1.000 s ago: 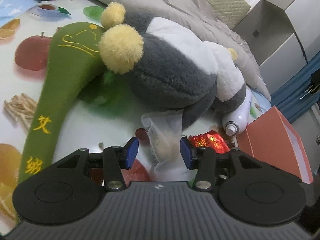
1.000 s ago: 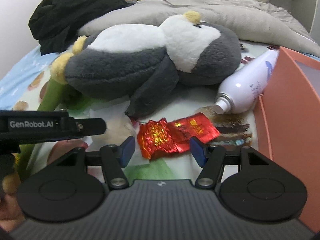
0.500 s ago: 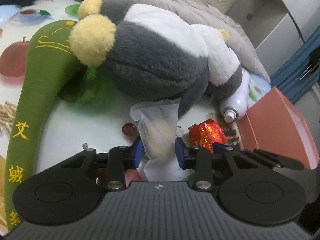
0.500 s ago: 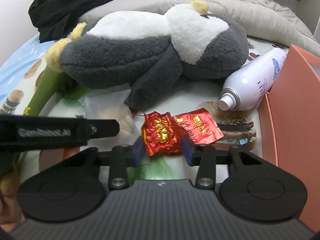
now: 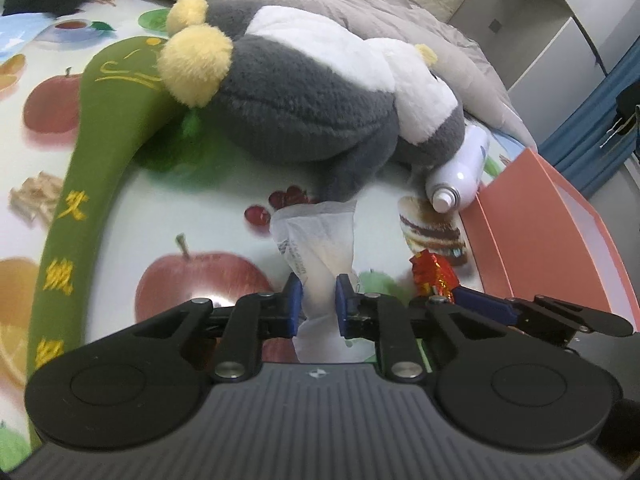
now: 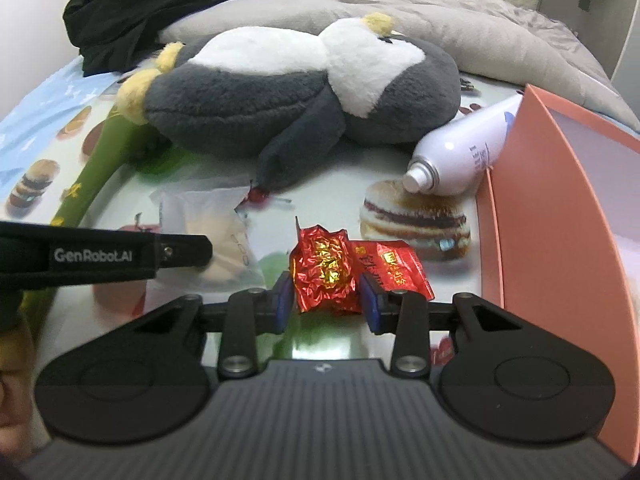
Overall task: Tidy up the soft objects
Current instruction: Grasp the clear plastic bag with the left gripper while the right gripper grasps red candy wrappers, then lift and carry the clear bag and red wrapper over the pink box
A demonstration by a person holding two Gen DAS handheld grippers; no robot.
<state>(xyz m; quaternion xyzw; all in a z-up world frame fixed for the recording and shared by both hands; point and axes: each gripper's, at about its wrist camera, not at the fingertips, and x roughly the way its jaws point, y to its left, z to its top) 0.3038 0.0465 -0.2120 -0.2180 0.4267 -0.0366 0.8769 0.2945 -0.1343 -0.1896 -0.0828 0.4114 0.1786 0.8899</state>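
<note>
**Both grippers clamped on packets on the fruit-print bed sheet**

The clear plastic packet (image 5: 318, 248) sits between the blue pads of the left gripper (image 5: 317, 304), whose jaws are pressed in on its lower part so the film is squeezed narrow there. Its long axis runs straight away from the gripper, with the wider free end fanning out toward the grey flipper of the plush penguin (image 5: 312, 92). In the right wrist view the same packet (image 6: 216, 220) shows beside the left gripper's arm (image 6: 104, 256).

The red foil packet (image 6: 324, 270) is pinched between the right gripper (image 6: 325, 300) pads, crumpled, its long axis pointing away from the gripper toward the penguin (image 6: 288, 92). A second, flatter red sachet (image 6: 392, 270) lies touching it on the side nearer the orange box (image 6: 560, 208); whether the outer pad also bears on it cannot be told.

The penguin lies on its side across the middle of the bed sheet (image 5: 200, 220), yellow feet resting on a long green cushion (image 5: 80, 184) with yellow characters. A white spray bottle (image 6: 460, 156) lies nozzle toward the grippers, between the penguin and the box. A grey quilt (image 6: 460, 20) and a black garment (image 6: 152, 4) lie toward the far edge of the bed.
</note>
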